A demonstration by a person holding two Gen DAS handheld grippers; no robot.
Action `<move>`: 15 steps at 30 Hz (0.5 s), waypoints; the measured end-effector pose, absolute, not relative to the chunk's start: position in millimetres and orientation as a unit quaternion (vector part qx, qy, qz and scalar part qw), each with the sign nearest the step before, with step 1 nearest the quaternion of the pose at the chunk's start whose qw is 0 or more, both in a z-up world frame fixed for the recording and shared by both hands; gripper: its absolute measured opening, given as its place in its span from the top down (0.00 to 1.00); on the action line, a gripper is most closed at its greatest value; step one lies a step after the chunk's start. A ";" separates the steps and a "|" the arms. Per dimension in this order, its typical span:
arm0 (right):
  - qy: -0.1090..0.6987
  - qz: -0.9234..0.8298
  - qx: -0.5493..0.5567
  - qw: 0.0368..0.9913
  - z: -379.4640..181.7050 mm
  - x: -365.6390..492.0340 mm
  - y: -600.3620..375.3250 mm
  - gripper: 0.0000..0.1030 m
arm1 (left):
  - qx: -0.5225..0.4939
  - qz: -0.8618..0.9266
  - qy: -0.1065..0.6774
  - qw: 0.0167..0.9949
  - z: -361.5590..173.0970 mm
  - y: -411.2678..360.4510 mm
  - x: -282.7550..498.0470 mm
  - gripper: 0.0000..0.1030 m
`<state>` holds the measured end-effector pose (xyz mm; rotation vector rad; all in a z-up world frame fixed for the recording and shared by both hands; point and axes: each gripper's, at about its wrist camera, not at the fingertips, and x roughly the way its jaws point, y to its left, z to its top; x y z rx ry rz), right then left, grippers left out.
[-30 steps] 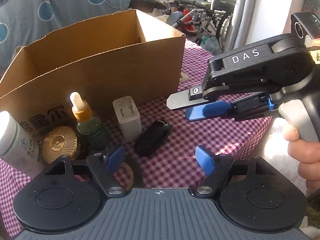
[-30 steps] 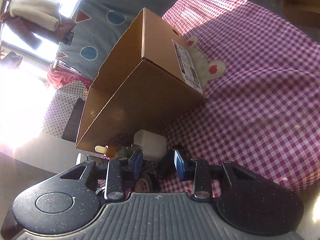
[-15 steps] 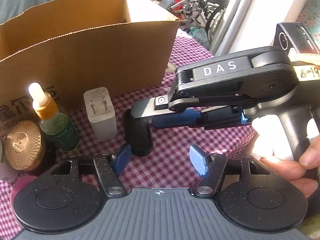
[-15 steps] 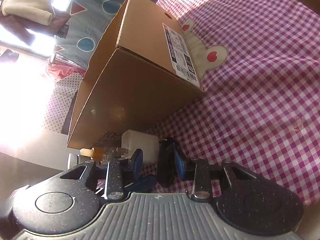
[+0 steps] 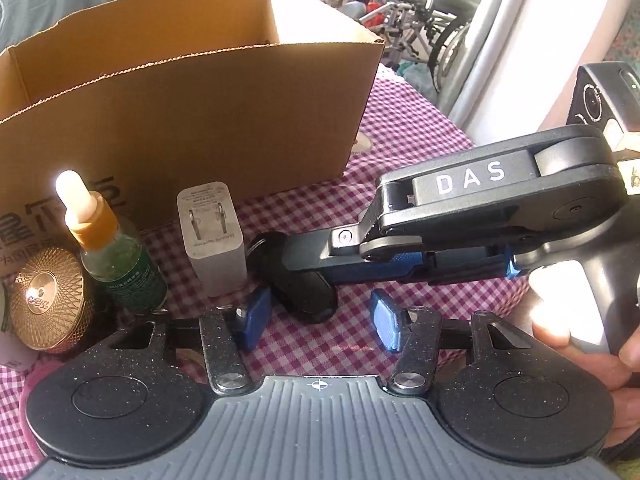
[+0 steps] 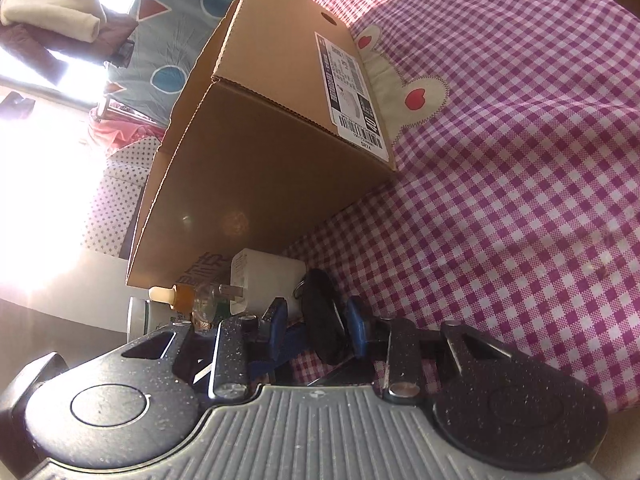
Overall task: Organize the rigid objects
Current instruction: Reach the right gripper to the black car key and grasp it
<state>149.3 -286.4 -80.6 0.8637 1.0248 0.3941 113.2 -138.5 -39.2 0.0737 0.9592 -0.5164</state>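
A black car key fob [image 5: 308, 292] lies on the checked cloth in front of the open cardboard box [image 5: 192, 120]. My right gripper [image 6: 318, 320] straddles the fob [image 6: 320, 320] with its blue pads on either side; the jaws are open and a small gap shows on each side. From the left wrist view the right gripper [image 5: 288, 256] reaches in from the right over the fob. My left gripper [image 5: 318, 318] is open and empty just in front of the fob. A white charger [image 5: 212, 236], a green dropper bottle [image 5: 116, 264] and a gold jar [image 5: 44, 300] stand left of the fob.
A white bottle [image 6: 140, 316] stands at the far left, mostly hidden. The box [image 6: 260, 160] carries a shipping label and stands behind the items. Purple checked cloth [image 6: 520, 200] spreads to the right. Wheelchairs [image 5: 420, 12] stand beyond the table.
My right gripper has moved left and down until its fingers sit around the key fob. The left gripper has edged closer to the items.
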 end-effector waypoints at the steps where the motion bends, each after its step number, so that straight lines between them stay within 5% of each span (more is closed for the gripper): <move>1: 0.474 0.183 0.395 0.766 -80.4 148.7 -284.7 0.66 | 0.032 -0.248 0.458 0.853 -39.5 -137.7 112.9 0.48; 15: 0.474 0.188 0.405 0.759 -84.0 117.6 -286.2 0.83 | 0.029 -0.276 0.461 0.842 -36.8 -136.8 94.9 0.56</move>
